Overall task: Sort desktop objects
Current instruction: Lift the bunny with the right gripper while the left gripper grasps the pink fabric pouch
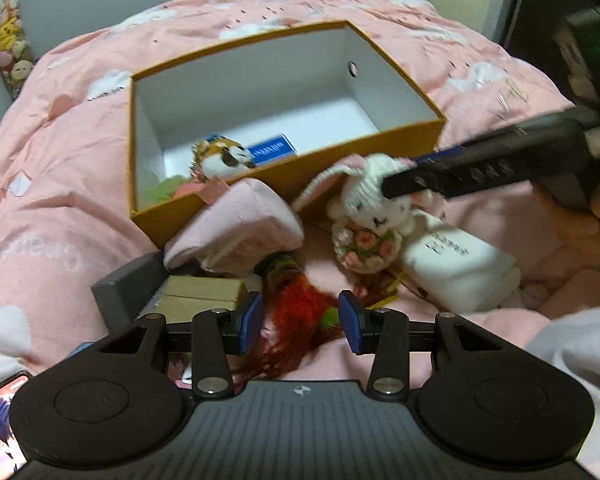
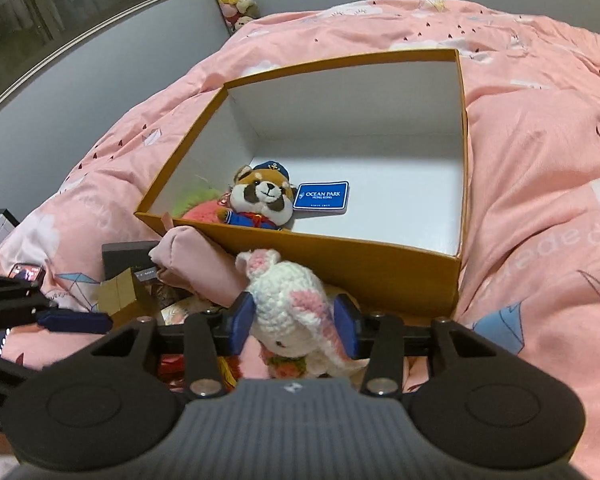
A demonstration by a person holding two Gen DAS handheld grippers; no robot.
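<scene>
A white and pink crocheted bunny (image 1: 372, 216) (image 2: 288, 300) with a flower bouquet hangs just in front of the orange box (image 1: 284, 168) (image 2: 340, 256). My right gripper (image 2: 296, 320) (image 1: 388, 188) is shut on its head, both blue pads pressing the yarn. Inside the box lie a red panda plush (image 1: 224, 156) (image 2: 260, 196), a blue Ocean Park card (image 1: 272, 150) (image 2: 322, 196) and a green and pink fluffy toy (image 2: 200, 208). My left gripper (image 1: 300, 322) (image 2: 76, 320) stands open above a red tassel toy (image 1: 300, 308), not touching it.
In front of the box on the pink duvet lie a pink pouch (image 1: 236, 228) (image 2: 196, 264), a white box (image 1: 456, 264), a small cardboard box (image 1: 204, 296) (image 2: 118, 292) and a grey box (image 1: 124, 284). A phone (image 1: 0, 420) glows at the lower left.
</scene>
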